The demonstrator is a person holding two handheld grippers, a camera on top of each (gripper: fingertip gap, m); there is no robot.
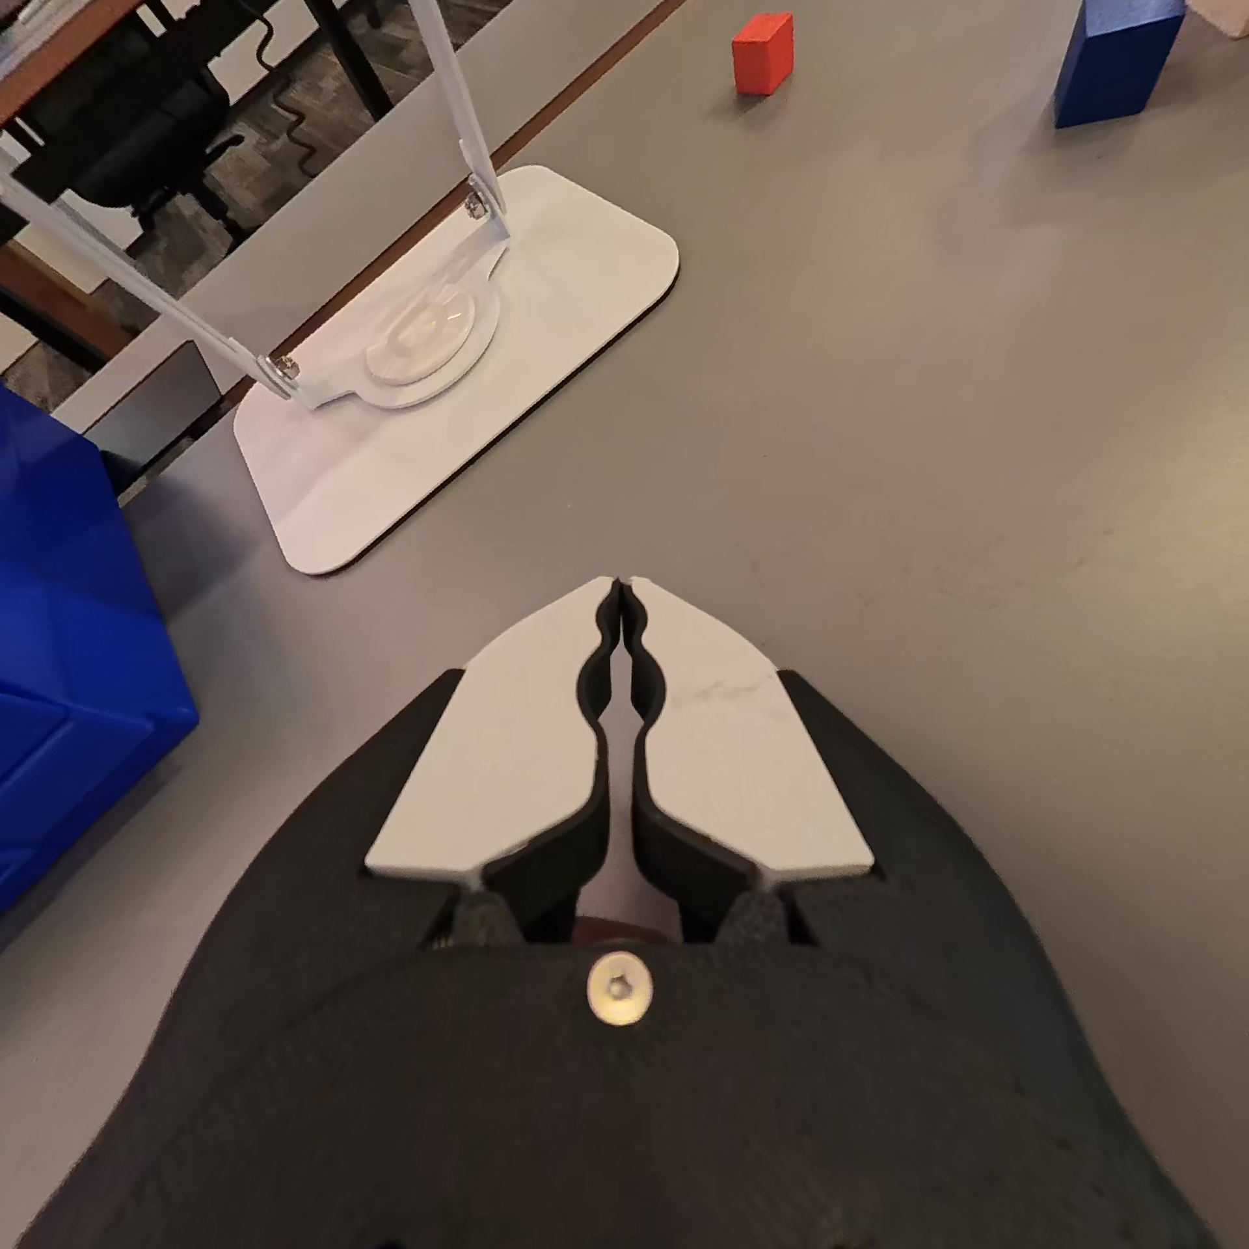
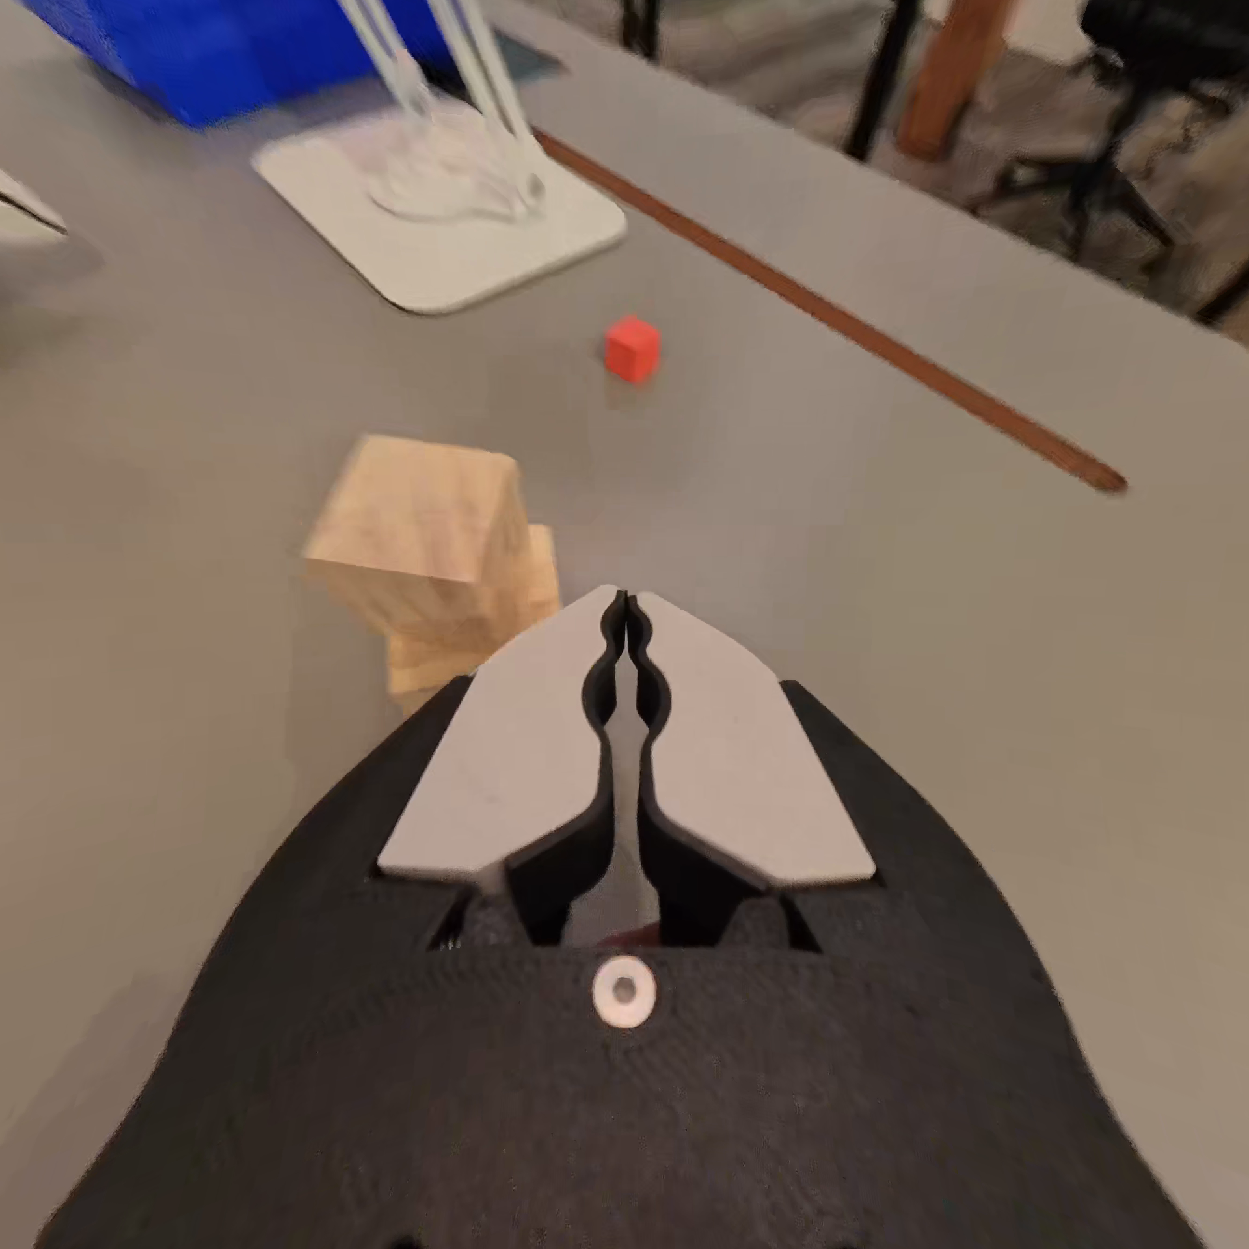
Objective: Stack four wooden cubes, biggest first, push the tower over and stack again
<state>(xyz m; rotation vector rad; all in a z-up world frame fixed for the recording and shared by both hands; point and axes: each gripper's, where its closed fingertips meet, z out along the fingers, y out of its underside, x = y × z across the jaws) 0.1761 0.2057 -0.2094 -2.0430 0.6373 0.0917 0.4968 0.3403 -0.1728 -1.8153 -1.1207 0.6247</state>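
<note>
Because the right gripper [image 2: 626,595], fingers together, covers their lower part, the blurred wooden cubes [image 2: 432,541] are partly hidden; a red cube [image 2: 632,349] lies toward the counter's [image 2: 946,608] far edge. Left gripper [image 1: 620,581] is closed, empty.

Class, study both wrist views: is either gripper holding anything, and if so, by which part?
Nothing is held. The left gripper is shut with nothing between its fingers, above bare table. The right gripper is also shut and holds nothing, beside the wooden cubes.
</note>
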